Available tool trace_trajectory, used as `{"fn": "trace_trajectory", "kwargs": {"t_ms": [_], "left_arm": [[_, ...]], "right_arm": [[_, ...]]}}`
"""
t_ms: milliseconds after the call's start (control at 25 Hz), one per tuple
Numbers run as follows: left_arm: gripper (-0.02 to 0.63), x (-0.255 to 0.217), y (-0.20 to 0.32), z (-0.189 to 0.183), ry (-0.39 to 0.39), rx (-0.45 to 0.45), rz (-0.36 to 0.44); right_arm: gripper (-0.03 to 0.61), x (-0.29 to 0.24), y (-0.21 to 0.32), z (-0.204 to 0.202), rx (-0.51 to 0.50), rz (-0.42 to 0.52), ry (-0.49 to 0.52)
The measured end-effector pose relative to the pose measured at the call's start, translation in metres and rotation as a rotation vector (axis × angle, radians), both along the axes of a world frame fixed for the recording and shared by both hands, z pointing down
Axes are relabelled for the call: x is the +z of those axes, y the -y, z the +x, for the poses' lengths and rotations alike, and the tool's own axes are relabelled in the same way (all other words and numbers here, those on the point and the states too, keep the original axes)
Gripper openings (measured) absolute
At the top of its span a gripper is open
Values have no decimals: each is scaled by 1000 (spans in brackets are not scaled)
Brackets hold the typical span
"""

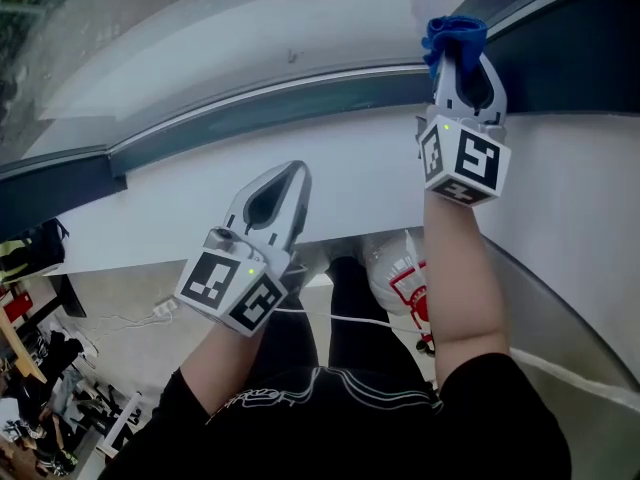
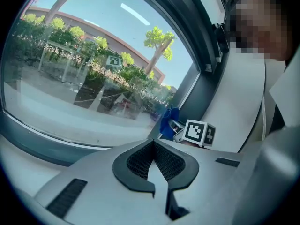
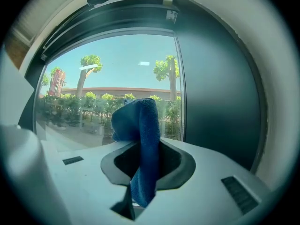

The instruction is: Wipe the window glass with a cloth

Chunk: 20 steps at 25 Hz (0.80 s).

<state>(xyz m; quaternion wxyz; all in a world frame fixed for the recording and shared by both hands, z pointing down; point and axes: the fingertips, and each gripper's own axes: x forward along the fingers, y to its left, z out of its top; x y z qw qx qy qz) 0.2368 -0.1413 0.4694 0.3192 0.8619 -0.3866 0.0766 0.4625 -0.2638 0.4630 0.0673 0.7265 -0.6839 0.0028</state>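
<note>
Pinches a bunched blue terry cloth (image 3: 140,125) in the right gripper (image 3: 140,175), up near the clear window glass (image 3: 112,74), perhaps just short of touching. Holds the left gripper (image 2: 157,175) pressed together and empty above the white sill (image 1: 385,173). Risks dragging the cloth loose under hard rubbing, or scraping bare plastic on glass. Leaves broad pane leftward; crowds the dark grey frame post (image 3: 215,93) on the right.

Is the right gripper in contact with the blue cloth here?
Touching. In the right gripper view, the right gripper has its jaws closed on the blue terry cloth, which passes between them and bunches up beyond the tips.
</note>
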Motion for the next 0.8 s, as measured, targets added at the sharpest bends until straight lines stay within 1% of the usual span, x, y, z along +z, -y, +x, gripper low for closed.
{"fn": "trace_trajectory", "kwargs": {"t_ms": [120,240,320,440,520,600,800], "left_arm": [[6,-9,0,4,0,5,19],[6,-23,-6,3,-1,31,38],[6,-37,-12,-3,-2,40,58],[5,-69,-24,-21,-13,39,88],[6,-100,-38,-36,-16,54,115],[6,-138,-57,-54,-20,76,150],[6,-262,-111,-110,-44,134,293]], "right_arm": [[63,-3,-5,-1,2,-2,14],[63,-16,-20,-7,21,-2,49],[63,-35,-32,-16,26,5,78],[63,-69,-56,-42,-14,-2,92],[63,-96,-83,-66,-53,-15,102],[63,-130,-119,-96,-116,-24,117],[63,-247,-208,-183,-333,-8,181]]}}
